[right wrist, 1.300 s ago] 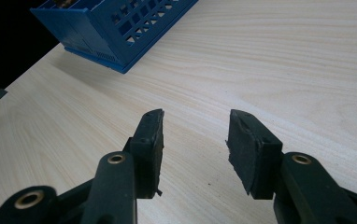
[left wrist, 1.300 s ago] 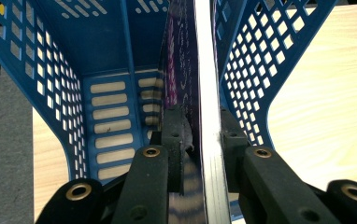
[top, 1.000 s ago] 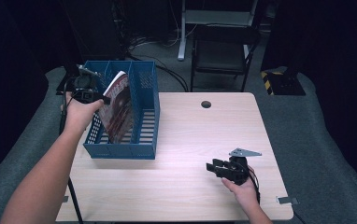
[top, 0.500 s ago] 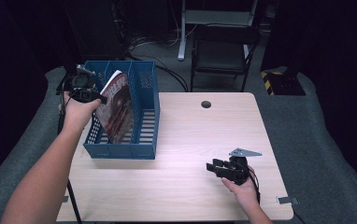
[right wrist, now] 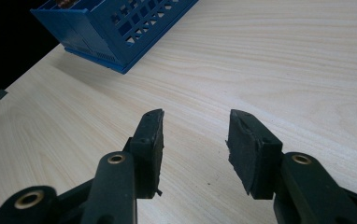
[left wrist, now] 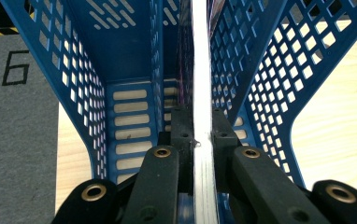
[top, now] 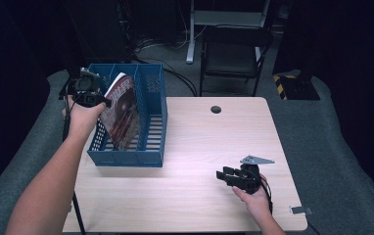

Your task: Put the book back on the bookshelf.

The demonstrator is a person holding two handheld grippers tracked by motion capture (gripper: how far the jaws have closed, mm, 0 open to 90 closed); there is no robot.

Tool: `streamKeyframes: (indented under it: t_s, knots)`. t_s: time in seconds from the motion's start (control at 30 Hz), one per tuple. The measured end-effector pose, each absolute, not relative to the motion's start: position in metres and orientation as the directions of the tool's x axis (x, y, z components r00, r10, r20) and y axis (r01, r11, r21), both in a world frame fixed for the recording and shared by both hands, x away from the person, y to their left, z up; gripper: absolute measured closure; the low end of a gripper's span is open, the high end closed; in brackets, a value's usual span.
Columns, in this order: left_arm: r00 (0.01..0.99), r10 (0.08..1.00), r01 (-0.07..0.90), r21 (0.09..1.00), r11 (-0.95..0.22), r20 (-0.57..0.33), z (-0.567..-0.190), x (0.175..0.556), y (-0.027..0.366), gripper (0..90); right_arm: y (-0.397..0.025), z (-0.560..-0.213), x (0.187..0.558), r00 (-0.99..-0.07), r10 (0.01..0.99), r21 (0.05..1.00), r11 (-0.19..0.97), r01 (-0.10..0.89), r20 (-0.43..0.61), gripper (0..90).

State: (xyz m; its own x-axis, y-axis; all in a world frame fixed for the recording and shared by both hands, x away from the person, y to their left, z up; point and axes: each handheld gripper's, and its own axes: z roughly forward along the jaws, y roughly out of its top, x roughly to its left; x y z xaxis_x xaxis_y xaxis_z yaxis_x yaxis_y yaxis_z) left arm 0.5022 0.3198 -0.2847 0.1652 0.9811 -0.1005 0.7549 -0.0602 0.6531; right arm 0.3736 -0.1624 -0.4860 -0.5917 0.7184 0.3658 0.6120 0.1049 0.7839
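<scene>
The left gripper clamps the upper edge of a magazine, its jaws pressed on either side of the white page edges. Below the gripper, the magazine stands tilted inside the blue basket, in the compartment just ahead of the jaws, with perforated walls to either side. The right gripper rests low over the wooden table, well apart from the basket, its jaws spread with bare tabletop between the pads. The basket corner lies far ahead of it.
</scene>
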Motion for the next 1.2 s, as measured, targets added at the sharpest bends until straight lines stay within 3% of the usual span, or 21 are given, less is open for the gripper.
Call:
streamKeyframes:
  t_s: [1.2]
  knots:
    - [0.074, 0.989, 0.717, 0.696, 0.034, -0.124, -0.286, 0.520, 0.320, 84.2, -0.164, -0.486, 0.374, -0.594, 0.718, 0.784, 0.109, 0.611, 0.363, 55.4]
